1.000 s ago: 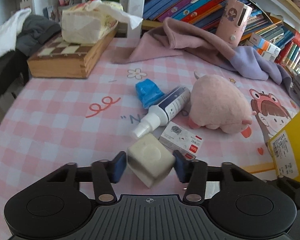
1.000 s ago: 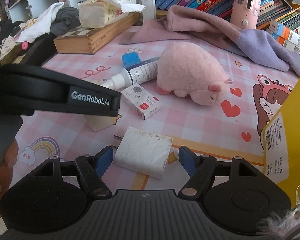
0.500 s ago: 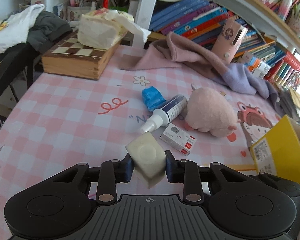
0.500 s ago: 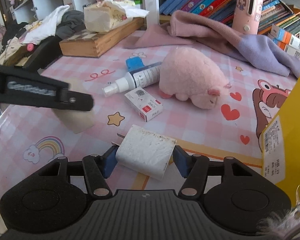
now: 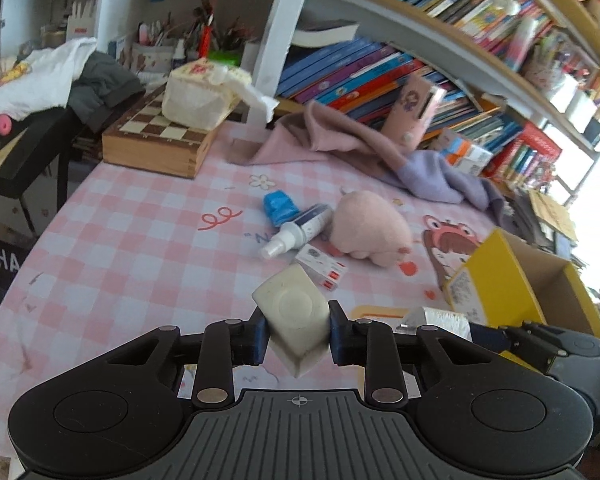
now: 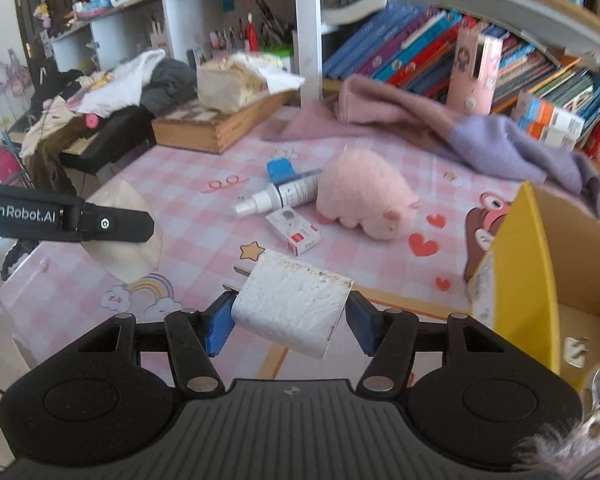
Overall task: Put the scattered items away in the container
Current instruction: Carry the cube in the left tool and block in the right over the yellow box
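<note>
My left gripper point(image 5: 296, 336) is shut on an off-white cube point(image 5: 296, 314) and holds it above the pink checked tablecloth. A scuffed white plug charger point(image 6: 290, 306), prongs to the left, is gripped in my right gripper point(image 6: 288, 322), which is shut on it and clear of the table. An open yellow cardboard box point(image 6: 532, 264) stands at the right, close to the right gripper; it also shows in the left wrist view point(image 5: 496, 280). On the cloth lie a pink plush point(image 6: 364, 196), a spray bottle point(image 6: 280, 196), a small white and red box point(image 6: 294, 230) and a blue packet point(image 6: 280, 168).
A wooden chess box point(image 5: 156, 140) with a tissue pack point(image 5: 200, 96) on it sits at the far left. A pink and purple cloth point(image 5: 380, 152) lies along the back under bookshelves point(image 5: 420, 64). A pink device point(image 6: 474, 72) stands against the books.
Both grippers closed on their items, the cube and the charger, and lifted them off the table. Both views now look from higher up, and more of the yellow box shows.
</note>
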`<action>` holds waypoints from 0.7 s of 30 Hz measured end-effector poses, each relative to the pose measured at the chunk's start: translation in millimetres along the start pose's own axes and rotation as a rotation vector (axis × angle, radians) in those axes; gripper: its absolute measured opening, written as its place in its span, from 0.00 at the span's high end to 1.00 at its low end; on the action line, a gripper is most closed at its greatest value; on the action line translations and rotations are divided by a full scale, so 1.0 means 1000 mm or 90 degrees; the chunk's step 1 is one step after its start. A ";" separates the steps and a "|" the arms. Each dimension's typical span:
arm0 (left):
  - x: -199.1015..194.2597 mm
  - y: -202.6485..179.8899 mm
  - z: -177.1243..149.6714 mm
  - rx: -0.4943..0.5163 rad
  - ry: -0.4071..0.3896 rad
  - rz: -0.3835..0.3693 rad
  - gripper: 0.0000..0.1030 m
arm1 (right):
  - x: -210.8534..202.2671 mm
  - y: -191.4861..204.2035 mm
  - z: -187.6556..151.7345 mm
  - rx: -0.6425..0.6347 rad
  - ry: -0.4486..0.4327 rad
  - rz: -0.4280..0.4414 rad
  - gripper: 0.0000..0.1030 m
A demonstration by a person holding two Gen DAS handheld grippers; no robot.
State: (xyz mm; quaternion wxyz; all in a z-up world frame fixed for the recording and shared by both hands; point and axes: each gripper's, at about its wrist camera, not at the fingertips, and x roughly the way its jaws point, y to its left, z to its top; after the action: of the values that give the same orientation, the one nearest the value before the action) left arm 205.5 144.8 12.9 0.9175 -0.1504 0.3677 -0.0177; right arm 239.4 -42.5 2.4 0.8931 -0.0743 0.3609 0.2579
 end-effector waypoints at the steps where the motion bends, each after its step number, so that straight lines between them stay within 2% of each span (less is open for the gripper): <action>1: -0.006 -0.001 -0.002 0.000 -0.005 -0.006 0.73 | -0.006 0.002 -0.001 0.000 -0.005 -0.001 0.44; 15: -0.085 -0.007 -0.050 -0.003 -0.060 -0.068 0.74 | -0.076 0.037 -0.040 0.005 -0.034 -0.023 0.44; 21: -0.116 -0.007 -0.084 -0.012 -0.050 -0.083 0.74 | -0.108 0.056 -0.072 0.010 -0.033 -0.032 0.44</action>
State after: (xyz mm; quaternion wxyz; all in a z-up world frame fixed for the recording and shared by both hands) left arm 64.7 132.9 34.7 0.9267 -0.1831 0.3209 -0.0681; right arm 101.0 -61.5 26.9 0.9090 -0.0694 0.3378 0.2343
